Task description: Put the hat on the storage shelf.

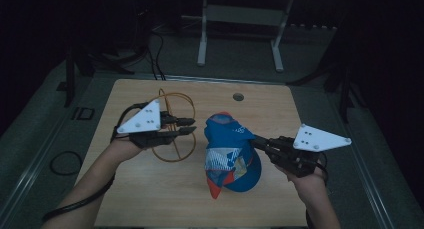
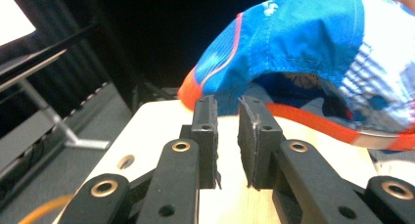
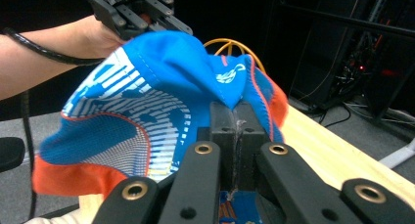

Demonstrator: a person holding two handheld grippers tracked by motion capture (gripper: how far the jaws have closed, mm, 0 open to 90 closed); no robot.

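A blue cap (image 1: pixel 230 154) with an orange brim and white pattern stands crumpled in the middle of the wooden table (image 1: pixel 280 109). My right gripper (image 1: pixel 256 139) comes in from the right and is shut on a fold of the cap's cloth (image 3: pixel 230 82); in the right gripper view the pads (image 3: pixel 222 126) press together on it. My left gripper (image 1: pixel 192 126) hovers just left of the cap, its jaws a little apart with nothing between them. In the left gripper view its tips (image 2: pixel 227 106) point at the cap's underside (image 2: pixel 313 48).
An orange wire hoop (image 1: pixel 175 96) lies on the table under and behind the left gripper. A round hole (image 1: pixel 238 96) sits near the table's far edge. A metal stand (image 1: pixel 240 19) is on the floor beyond, and a black cable (image 1: pixel 65 161) loops at the left.
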